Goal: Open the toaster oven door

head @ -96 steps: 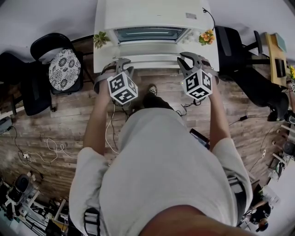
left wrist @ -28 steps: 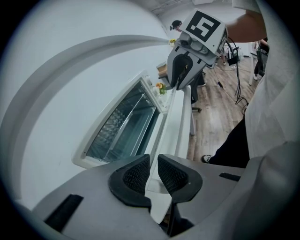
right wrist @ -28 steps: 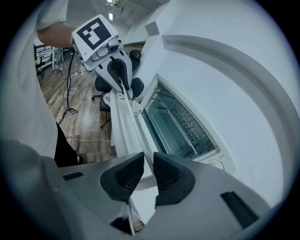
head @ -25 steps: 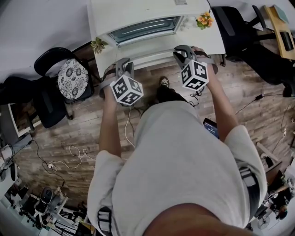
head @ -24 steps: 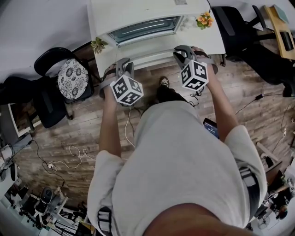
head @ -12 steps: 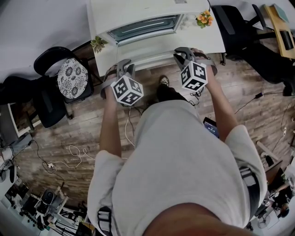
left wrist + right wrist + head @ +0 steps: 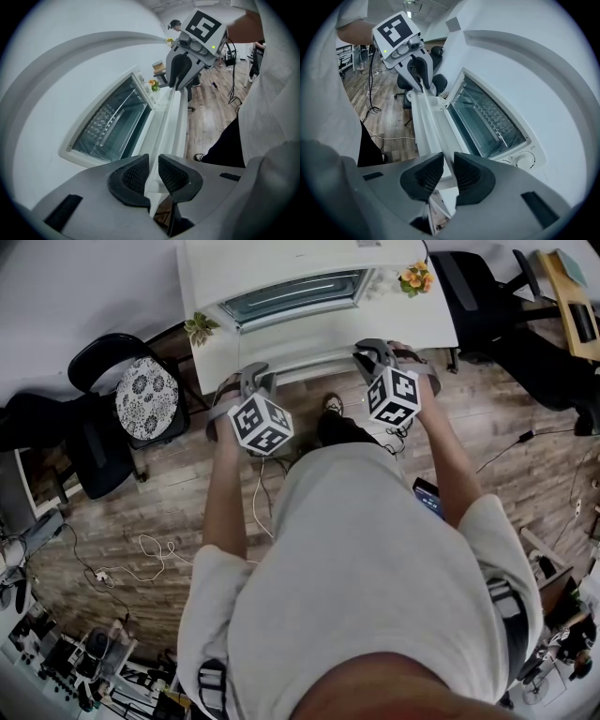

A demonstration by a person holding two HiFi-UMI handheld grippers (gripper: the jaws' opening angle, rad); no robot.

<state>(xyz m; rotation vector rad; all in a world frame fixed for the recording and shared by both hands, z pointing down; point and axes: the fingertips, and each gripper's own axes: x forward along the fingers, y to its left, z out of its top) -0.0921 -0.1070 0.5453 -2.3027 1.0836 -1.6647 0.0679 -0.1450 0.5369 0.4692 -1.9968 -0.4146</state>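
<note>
Toaster oven [image 7: 281, 261] on the white desk [image 7: 427, 320], both tongs clamped on the white bar [image 7: 177, 119] along its front.
Left tongs [image 7: 153, 164] and right tongs [image 7: 449, 161] each pinch one end of that bar, seemingly the door handle, below the glass window [image 7: 295, 298]. An uneven pull could twist the door or let the smooth bar slip free; a hard tug might drag the oven toward the desk edge. No brand is legible: the top label [image 7: 367, 244] and the knob [image 7: 526, 159] markings are too small.

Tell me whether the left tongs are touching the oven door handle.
Touching. Left gripper view: both pads of the left tongs press the door handle.
</note>
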